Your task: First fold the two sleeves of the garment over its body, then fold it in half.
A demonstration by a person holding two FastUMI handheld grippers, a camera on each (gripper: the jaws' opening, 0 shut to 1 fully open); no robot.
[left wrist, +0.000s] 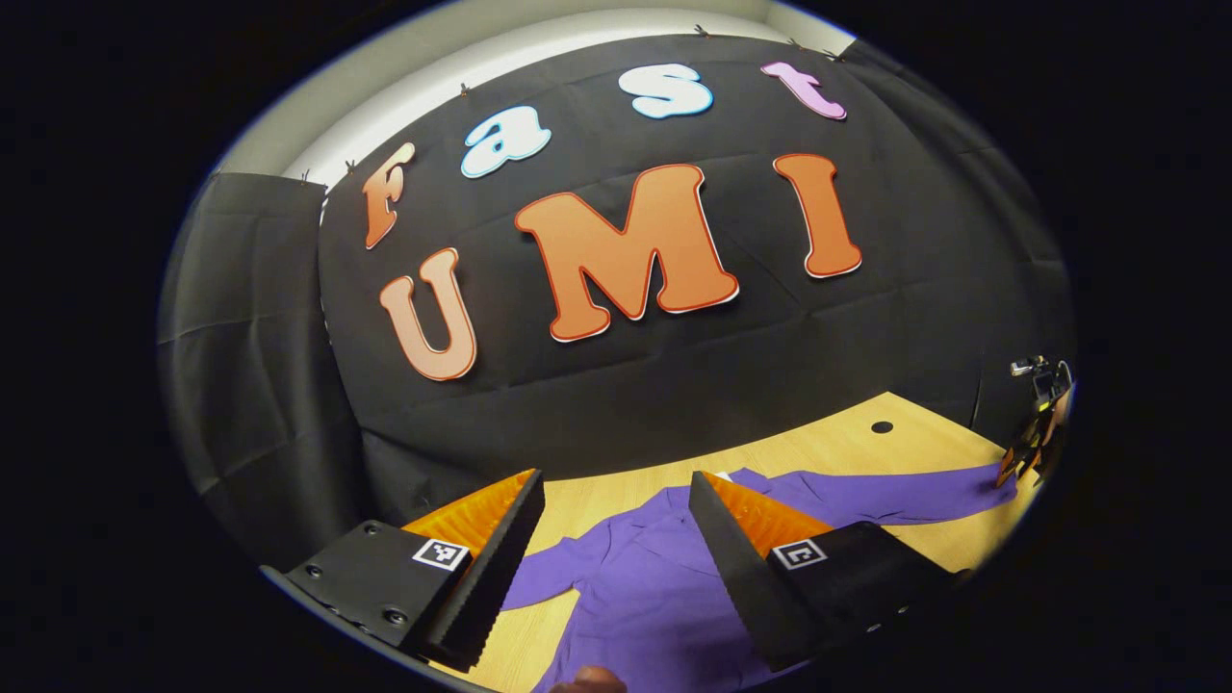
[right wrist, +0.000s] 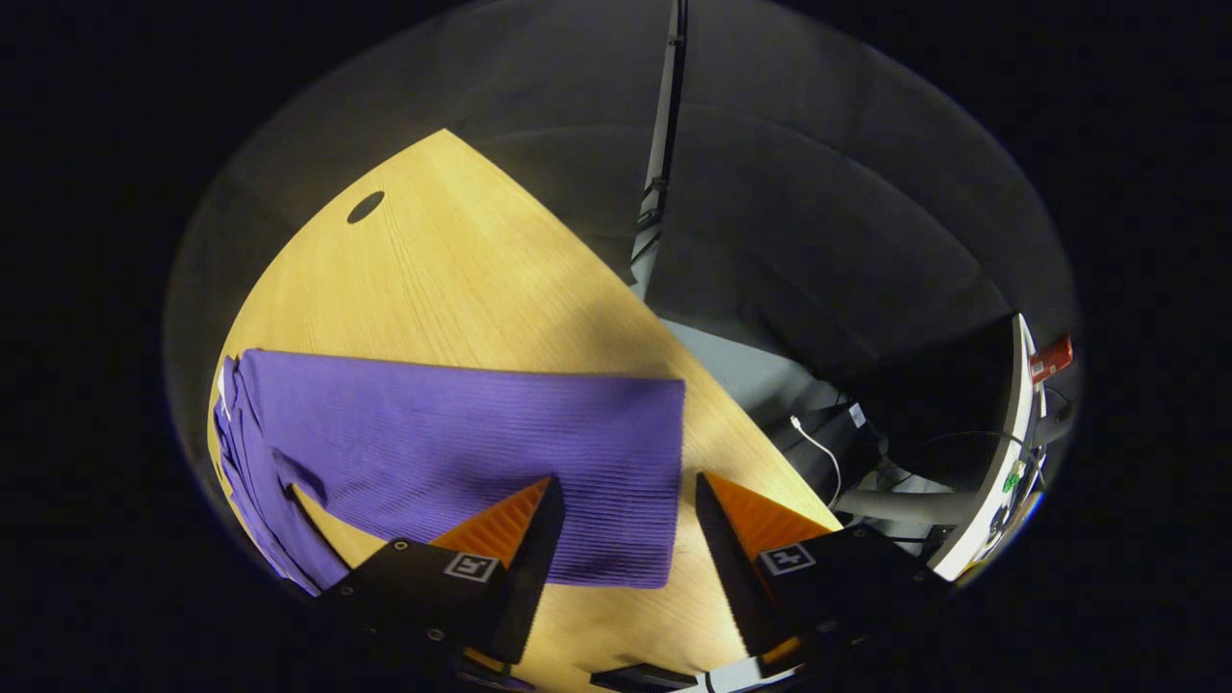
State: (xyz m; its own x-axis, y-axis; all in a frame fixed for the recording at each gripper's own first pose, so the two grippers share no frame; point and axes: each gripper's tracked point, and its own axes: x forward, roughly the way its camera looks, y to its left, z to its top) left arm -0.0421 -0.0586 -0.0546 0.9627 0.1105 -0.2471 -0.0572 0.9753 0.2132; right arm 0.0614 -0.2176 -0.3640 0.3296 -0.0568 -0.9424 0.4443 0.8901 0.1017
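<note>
The purple garment [left wrist: 654, 577] is lying flat on the wooden table [right wrist: 462, 279], one sleeve [right wrist: 462, 452] reaching toward the table's edge. The left gripper [left wrist: 616, 549] and right gripper [right wrist: 621, 539] are both hanging above it, jaws released, probably touching nothing.

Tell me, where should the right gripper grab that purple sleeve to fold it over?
Probably at the sleeve's cuff end, the straight edge right ahead of the open right gripper. Come from above, one finger either side of that edge: the cloth lies flat on the table, so only an edge offers purchase.
</note>
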